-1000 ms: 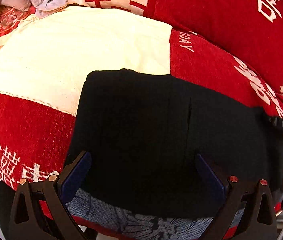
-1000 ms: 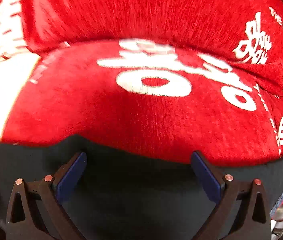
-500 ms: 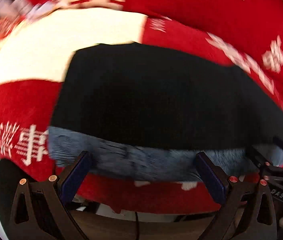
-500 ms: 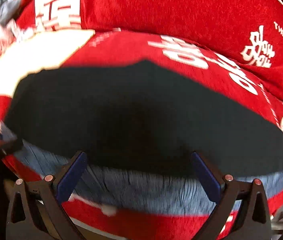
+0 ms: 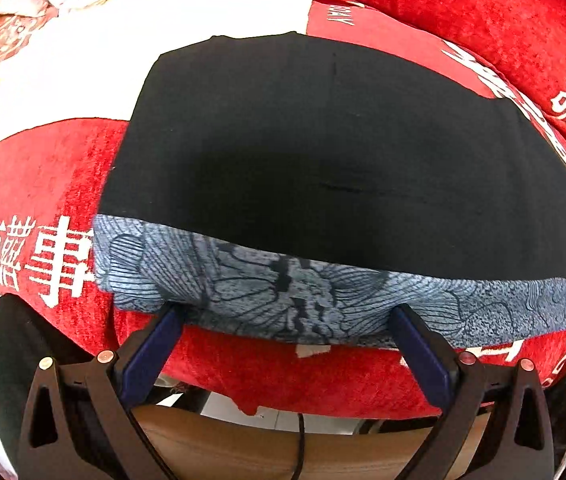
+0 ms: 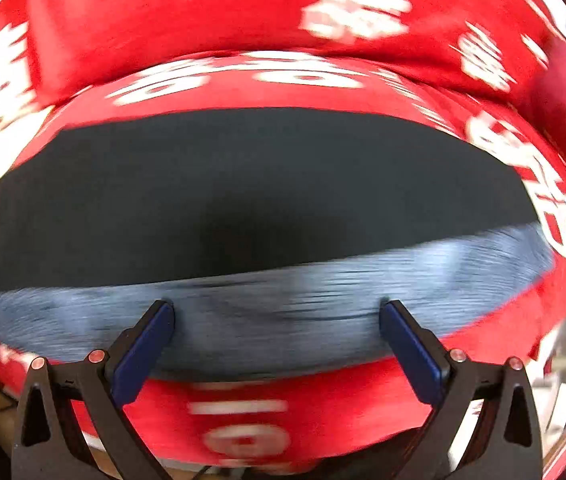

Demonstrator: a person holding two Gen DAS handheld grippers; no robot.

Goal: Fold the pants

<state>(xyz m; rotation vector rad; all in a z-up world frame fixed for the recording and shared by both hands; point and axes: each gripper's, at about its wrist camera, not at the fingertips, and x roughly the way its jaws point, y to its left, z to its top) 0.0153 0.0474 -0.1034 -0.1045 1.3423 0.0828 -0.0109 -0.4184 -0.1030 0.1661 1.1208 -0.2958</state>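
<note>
Nearest the left wrist camera, the left gripper has its two blue-padded fingers spread wide apart, gripping nothing. Below and between them lie a brown wooden surface and a thin black cable running down it. A dark rounded object sits at the lower left; it cannot be identified.

The fingertips reach the near edge of the pants, which lie flat on a red blanket printed with white characters. The folded pants show a black upper panel and, along the near edge, a grey-blue layer with a line-drawn floral pattern. The blanket's front edge drops away under the fingers.

In the right wrist view, which is motion-blurred, the right gripper is likewise spread wide, with nothing between its fingers. Its tips overlap the grey-blue band of the pants; whether they touch the cloth cannot be determined.

Beyond the pants, to the left, a cream-white patch of the blanket adjoins the black panel. Farther back, red cushions with white characters rise behind the blanket. A crumpled light cloth lies at the far left.
</note>
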